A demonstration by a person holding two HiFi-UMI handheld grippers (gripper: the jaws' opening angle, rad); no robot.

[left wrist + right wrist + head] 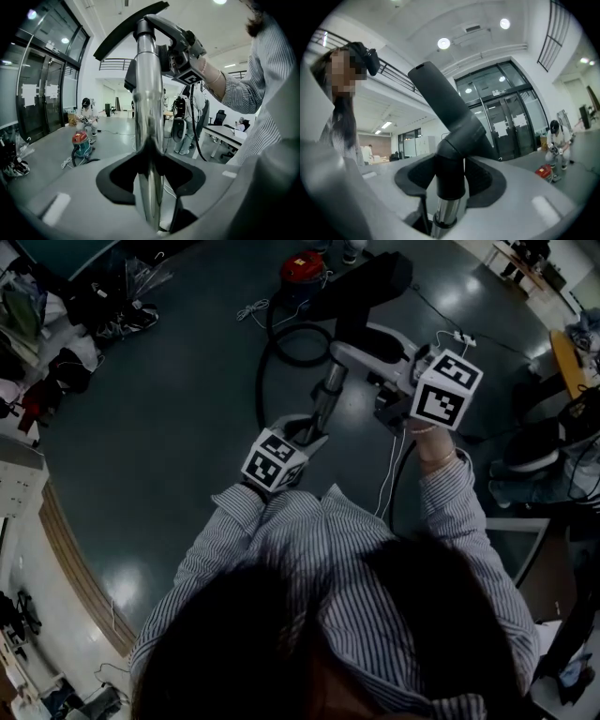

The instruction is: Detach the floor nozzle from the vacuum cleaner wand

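The chrome wand [325,395] runs from my left gripper [309,430] up to the black floor nozzle [370,285], held in the air above the floor. In the left gripper view the wand [147,117] stands between the jaws of the left gripper [151,177], which is shut on it. My right gripper [354,354] comes in from the right. It is shut on the nozzle's black neck [451,171], just above the spot where the chrome tube [445,214] enters it. The right gripper [450,177] has the nozzle [440,101] slanting up and to the left.
A red and teal vacuum body [302,268] sits on the floor farther off, with its black hose [281,345] looping toward the wand. A white cable [389,474] trails on the floor near my right. Desks and chairs [562,362] stand at the right. A person [86,117] crouches by the glass doors.
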